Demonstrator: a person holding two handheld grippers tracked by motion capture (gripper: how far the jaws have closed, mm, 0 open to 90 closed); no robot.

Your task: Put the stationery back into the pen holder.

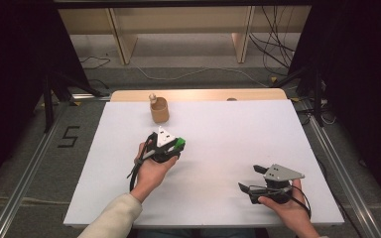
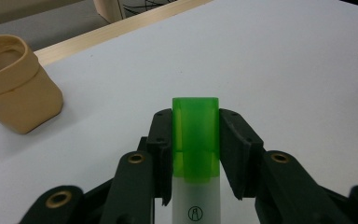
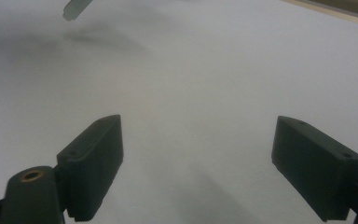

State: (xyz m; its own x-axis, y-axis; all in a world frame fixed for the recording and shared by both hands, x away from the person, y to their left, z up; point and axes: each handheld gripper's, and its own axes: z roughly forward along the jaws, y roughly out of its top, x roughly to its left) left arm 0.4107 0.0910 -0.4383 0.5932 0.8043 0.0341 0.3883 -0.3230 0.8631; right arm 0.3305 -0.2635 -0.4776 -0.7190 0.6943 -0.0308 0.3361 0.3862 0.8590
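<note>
My left gripper (image 1: 177,147) is shut on a white marker with a green cap (image 2: 196,140); both black pads press the cap's sides in the left gripper view. It hovers over the middle of the white table (image 1: 218,148), the green cap (image 1: 179,144) pointing right. A tan cup (image 1: 159,109) stands at the back of the table with a small wooden piece sticking out of it, and the same cup (image 2: 14,86) appears at the left of the left gripper view. My right gripper (image 1: 248,179) rests near the front right edge, its jaws wide apart with nothing between them (image 3: 198,168).
A wooden strip (image 1: 198,94) runs along the table's far edge. Beyond it are shelf legs and loose cables (image 1: 273,49) on the floor. Metal rails (image 1: 30,168) flank the table on both sides.
</note>
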